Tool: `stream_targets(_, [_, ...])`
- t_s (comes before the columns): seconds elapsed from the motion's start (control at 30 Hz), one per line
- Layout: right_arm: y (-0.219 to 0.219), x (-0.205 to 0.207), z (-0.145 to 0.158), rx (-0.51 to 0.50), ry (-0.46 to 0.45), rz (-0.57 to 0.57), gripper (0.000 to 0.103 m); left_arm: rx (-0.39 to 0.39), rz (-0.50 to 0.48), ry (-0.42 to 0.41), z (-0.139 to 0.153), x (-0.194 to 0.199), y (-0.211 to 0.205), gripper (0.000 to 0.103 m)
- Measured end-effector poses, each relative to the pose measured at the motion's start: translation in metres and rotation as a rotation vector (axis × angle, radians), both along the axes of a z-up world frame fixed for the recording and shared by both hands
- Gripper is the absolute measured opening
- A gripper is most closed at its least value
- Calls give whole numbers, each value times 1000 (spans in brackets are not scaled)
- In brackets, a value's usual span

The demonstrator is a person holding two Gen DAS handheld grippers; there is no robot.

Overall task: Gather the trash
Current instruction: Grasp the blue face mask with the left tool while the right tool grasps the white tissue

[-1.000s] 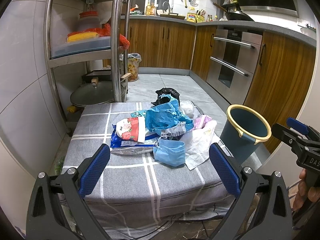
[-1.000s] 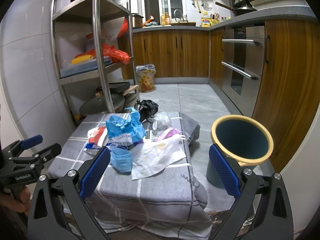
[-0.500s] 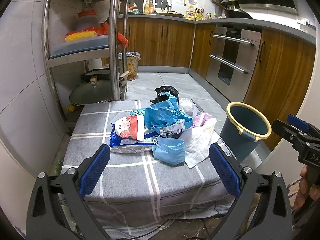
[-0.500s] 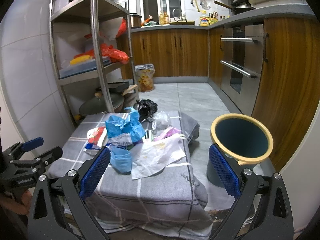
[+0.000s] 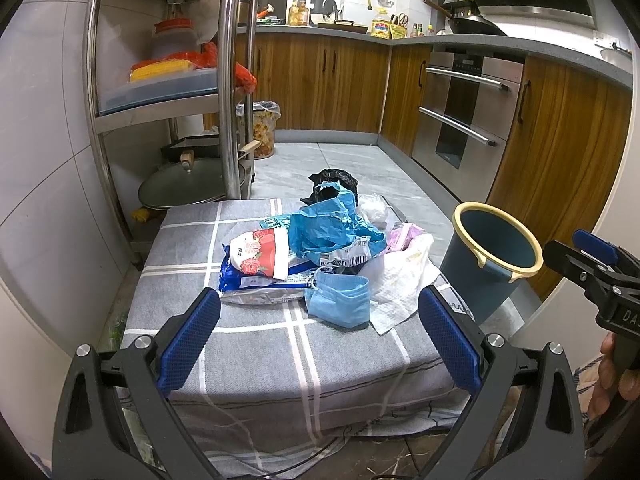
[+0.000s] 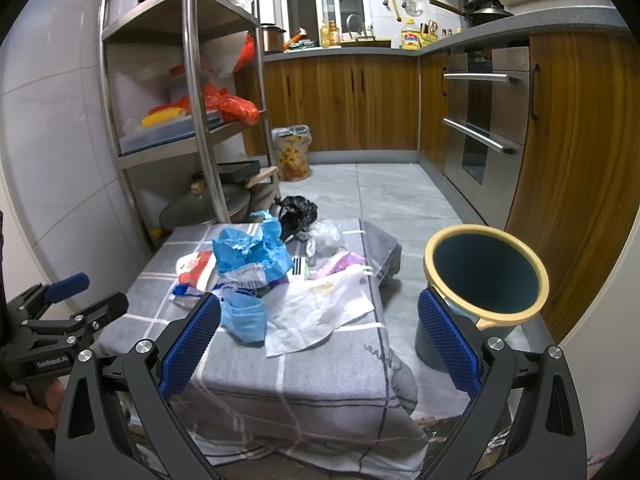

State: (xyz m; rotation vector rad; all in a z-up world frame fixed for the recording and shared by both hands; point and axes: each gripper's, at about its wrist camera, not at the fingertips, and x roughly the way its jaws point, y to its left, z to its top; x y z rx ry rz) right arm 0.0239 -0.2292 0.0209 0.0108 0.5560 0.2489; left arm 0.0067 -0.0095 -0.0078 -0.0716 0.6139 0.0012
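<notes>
Grey checked cloth covers the low desk (image 5: 256, 344), and the trash sits heaped at the middle of it: a blue face mask (image 5: 339, 298) nearest the cameras, a stained white paper towel (image 5: 402, 280) just beside the mask on the bucket side, a crumpled blue plastic bag (image 5: 326, 229) behind the mask, a red-and-white floral packet (image 5: 262, 254) lying on a blue wrapper, and a black bag (image 5: 333, 181) at the far edge. The dark blue bucket (image 6: 486, 276) with its cream rim stands on the floor just beside the desk, and it looks empty.

Compared with 1 second ago, almost nothing has changed: both views have only drifted slightly, the heap lies as it did, and no piece has left the desk. For the task that means collection has not started; every item has yet to reach the bucket.

The left gripper (image 5: 319, 338) has its jaws spread wide, holding and touching nothing, with the mask framed between them but well short of contact. The right gripper (image 6: 319, 338) is likewise wide open and empty, hovering short of the desk, with the paper towel and the bucket rim in its frame. The mask or towel looks like the easiest first pick, being closest and loose on top.
</notes>
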Motion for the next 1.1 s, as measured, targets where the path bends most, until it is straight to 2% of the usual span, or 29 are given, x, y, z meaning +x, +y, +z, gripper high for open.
stream_targets(0.43, [4, 1, -2, -9, 16, 3, 98, 17, 1, 32, -1, 6, -2, 98])
stream_targets(0.53, [5, 5, -4, -8, 34, 5, 98, 6, -9, 65, -2, 15, -1, 98])
stream_targets(0.7, [-1, 26, -5, 42, 128, 22, 98, -30, 8, 154, -8, 44, 19, 97])
stream_targets(0.8, [0, 37, -6, 44, 163, 48, 98, -20, 8, 204, -15, 63, 30, 88])
stream_targets(0.9, [3, 54, -11, 36, 213, 79, 98, -38, -21, 280, -27, 83, 36, 74])
stream_targets(0.97, [3, 69, -19, 39, 264, 88, 98, -84, -70, 340, -38, 93, 33, 66])
stream_targets(1.07, [-2, 94, -32, 52, 333, 78, 98, -189, -135, 405, -57, 106, 24, 64])
stream_targets(1.1, [-4, 101, -37, 49, 349, 70, 98, -195, -138, 411, -61, 108, 21, 64])
